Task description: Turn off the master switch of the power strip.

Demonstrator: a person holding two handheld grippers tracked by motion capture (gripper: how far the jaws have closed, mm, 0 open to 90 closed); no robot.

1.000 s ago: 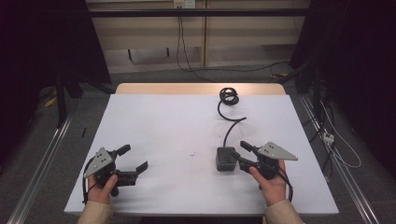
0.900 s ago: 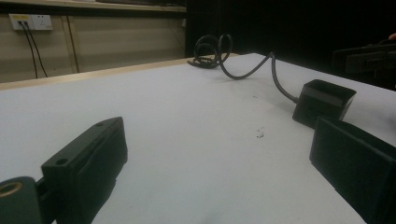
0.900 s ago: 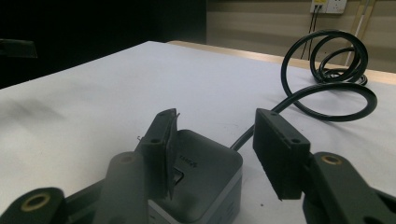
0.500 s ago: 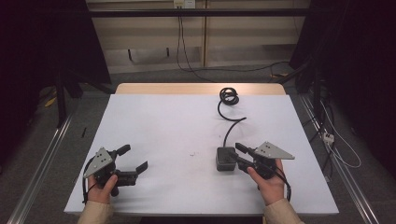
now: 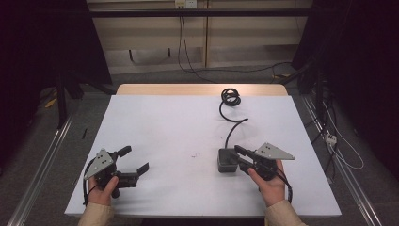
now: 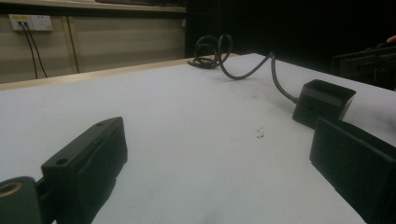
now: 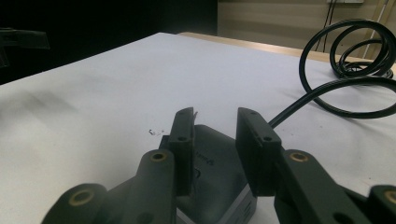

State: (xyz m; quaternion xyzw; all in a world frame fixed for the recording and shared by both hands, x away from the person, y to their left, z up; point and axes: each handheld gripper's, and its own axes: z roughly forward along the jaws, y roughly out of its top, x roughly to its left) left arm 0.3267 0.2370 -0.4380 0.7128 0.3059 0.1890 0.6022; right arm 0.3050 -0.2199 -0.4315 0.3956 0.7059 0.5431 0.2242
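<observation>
Reaching for the adapter: both grippers near the front edge

Resting low over the front-right part of the table (image 5: 160,117), the right gripper (image 5: 239,157) pointed left at the adapter (image 5: 227,160), a dark box lying right of centre and close to the front edge. Its jaws stood apart by a narrow gap, their tips over the adapter's near top edge; in the right gripper view the gripper (image 7: 214,135) showed nothing clamped between the jaws, and whether they touched the box could not be told. A black cable (image 5: 230,123) ran from the adapter's far side toward the back edge and ended in a coil (image 5: 231,97) near that edge. In the right gripper view the cable (image 7: 327,100) looped off to the upper right.

Held near the front-left corner, the left gripper (image 5: 133,160) had its jaws wide apart and empty, pointing right. In the left gripper view the gripper (image 6: 219,158) framed bare table, with the adapter (image 6: 323,102) just beyond its right jaw and the coil (image 6: 212,50) at the far edge. A small dark mark (image 5: 194,155) lay on the table between the two grippers.
</observation>
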